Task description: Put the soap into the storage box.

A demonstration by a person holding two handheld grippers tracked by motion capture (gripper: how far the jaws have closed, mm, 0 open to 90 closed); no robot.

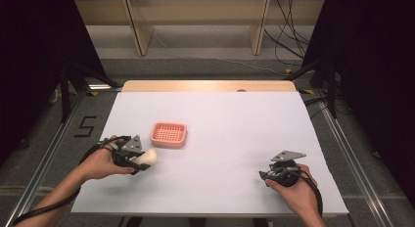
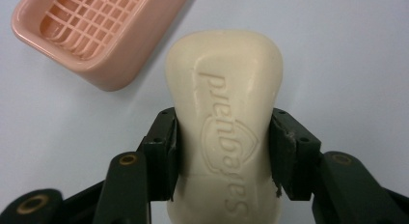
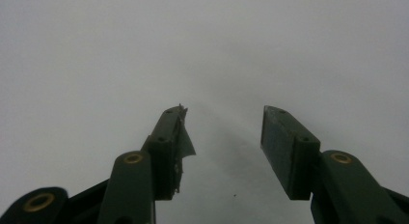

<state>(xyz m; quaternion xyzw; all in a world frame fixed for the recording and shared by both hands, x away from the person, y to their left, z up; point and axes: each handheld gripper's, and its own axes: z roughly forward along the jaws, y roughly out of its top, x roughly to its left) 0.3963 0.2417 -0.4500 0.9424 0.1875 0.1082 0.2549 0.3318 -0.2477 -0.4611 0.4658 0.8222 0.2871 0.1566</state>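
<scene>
The left gripper [image 2: 224,151] squeezes the cream-coloured hard bar of soap [image 2: 224,113] by its long sides, just short of the pink plastic soap dish [image 2: 111,64]. Soap is slippery, so hold mid-bar. The right gripper [image 3: 224,151] sits open and empty.

White-topped table [image 1: 235,119], grey floor [image 1: 205,65] behind, wooden shelf legs [image 1: 139,31], black curtains [image 1: 29,65] both sides

Lab, floor cables [image 1: 288,38], metal rails [image 1: 46,153], black curtains [image 1: 29,51]
</scene>
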